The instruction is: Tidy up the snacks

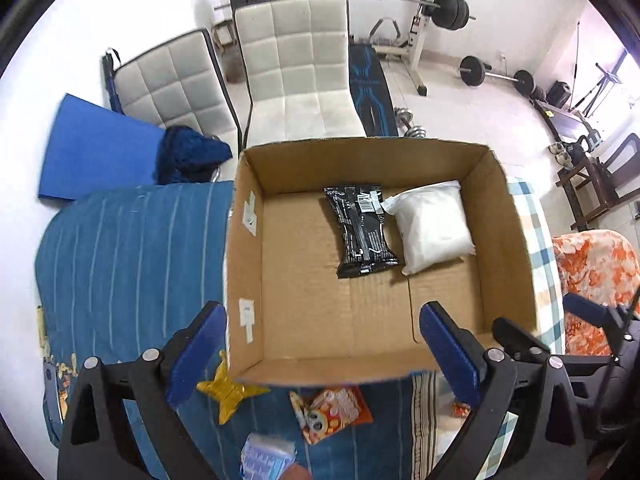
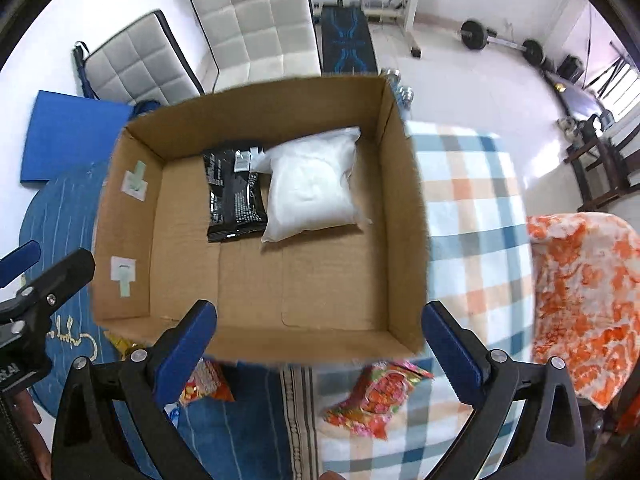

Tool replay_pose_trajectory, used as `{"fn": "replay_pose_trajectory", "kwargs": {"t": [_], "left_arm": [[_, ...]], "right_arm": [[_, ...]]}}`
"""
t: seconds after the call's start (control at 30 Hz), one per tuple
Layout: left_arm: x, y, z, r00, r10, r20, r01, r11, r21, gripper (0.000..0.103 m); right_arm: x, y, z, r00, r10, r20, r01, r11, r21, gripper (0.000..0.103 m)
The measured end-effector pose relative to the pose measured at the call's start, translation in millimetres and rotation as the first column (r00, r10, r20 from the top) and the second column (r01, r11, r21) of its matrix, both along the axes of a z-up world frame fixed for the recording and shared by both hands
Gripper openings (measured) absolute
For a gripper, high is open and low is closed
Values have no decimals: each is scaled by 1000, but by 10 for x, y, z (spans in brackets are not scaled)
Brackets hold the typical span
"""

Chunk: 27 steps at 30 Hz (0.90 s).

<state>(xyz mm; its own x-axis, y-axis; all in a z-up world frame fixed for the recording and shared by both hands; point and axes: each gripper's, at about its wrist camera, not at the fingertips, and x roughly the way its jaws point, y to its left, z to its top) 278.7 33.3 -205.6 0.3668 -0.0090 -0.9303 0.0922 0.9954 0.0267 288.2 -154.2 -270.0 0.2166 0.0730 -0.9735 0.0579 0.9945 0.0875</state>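
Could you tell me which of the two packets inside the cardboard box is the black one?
The black packet lies left of the plump white bag, touching it.

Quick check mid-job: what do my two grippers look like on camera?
Both match: the left gripper and right gripper have black angular frames with silver round bolt heads, and flat blue pads lining the jaws. A thin black cable runs by the right one.

The cardboard box [image 2: 404, 184] is open on top, its near half bare; a black packet [image 2: 234, 196] and a white bag [image 2: 312, 188] fill the far right part. Its walls block sideways entry, apparently.
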Motion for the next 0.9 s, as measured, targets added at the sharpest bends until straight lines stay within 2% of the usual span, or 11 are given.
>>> {"fn": "replay_pose_trajectory", "kwargs": {"t": [0.27, 0.5, 0.67, 0.83, 0.9], "left_arm": [[-467, 44, 399, 997, -12, 78, 13, 1000, -14, 99], [-775, 199, 474, 995, -35, 97, 35, 999, 2, 99], [-970, 459, 125, 1000, -6, 15, 6, 1000, 28, 99], [-1144, 764, -481, 990, 50, -128, -45, 998, 37, 99], [-1212, 849, -713, 982, 67, -178, -60, 997, 44, 99]], "right_arm": [[-565, 57, 651, 988, 31, 151, -26, 999, -35, 103], [-945, -3, 888, 986, 4, 164, -8, 1000, 24, 103], [-1163, -327, 695, 993, -77, 93, 67, 993, 101, 103], [-1342, -665, 185, 989, -149, -17, 150, 986, 71, 103], [-1387, -766, -77, 980, -177, -87, 185, 978, 97, 103]]}}
